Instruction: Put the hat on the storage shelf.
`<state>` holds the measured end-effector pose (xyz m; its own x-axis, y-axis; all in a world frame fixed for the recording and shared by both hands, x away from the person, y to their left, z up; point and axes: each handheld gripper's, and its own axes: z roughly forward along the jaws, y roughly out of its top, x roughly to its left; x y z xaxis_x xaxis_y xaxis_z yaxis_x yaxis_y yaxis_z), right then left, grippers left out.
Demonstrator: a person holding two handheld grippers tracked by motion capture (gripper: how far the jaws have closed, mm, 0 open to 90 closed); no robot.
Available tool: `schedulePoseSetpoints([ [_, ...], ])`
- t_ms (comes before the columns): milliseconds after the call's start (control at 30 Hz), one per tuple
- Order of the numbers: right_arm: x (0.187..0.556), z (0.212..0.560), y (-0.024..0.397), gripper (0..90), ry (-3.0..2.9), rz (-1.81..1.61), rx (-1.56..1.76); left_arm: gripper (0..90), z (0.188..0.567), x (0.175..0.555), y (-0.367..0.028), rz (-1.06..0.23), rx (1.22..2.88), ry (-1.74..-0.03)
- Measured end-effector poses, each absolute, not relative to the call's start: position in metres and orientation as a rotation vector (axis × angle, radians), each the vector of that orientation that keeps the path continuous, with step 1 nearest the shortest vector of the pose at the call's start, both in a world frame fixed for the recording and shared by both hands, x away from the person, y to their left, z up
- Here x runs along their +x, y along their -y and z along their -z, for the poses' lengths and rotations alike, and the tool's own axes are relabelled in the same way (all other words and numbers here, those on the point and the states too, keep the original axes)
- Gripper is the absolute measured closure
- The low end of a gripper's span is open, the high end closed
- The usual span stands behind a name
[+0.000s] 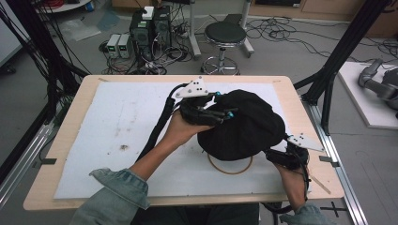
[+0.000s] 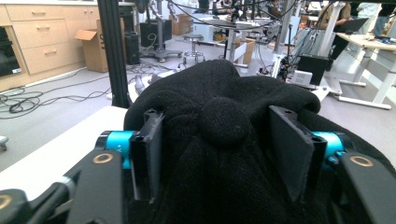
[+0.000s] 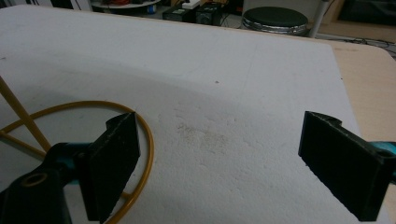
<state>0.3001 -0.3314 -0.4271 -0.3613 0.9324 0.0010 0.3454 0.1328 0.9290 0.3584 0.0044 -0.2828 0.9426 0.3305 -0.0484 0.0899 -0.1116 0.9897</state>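
Black knit hat [image 1: 244, 126] sits on a yellow wire stand [image 1: 231, 166], right of centre on the white mat [image 1: 117, 126] covering the desk [image 1: 61, 136]. Left gripper [image 1: 220, 110] on the hat's top left side, its fingers [image 2: 147, 154] clamped on a bunched fold of the knit, seen close in the left gripper view. Right gripper [image 1: 277, 157] low at the hat's right edge, fingers [image 3: 114, 163] wide apart, nothing between them, stand's ring just beside one. Stool [image 1: 225, 35] behind desk.
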Motion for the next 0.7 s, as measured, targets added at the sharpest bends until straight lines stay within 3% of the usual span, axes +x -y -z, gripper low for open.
schedulePoseSetpoints([
  [367,0.3,0.427,0.331,12.4,-1.799,-1.218,1.231,34.0,0.279,0.355,-0.022,-0.259,1.649,-0.315],
  [700,0.3,0.427,0.332,12.4,-1.791,-1.219,1.239,31.6,0.284,0.351,-0.078,-0.355,1.624,-0.409],
])
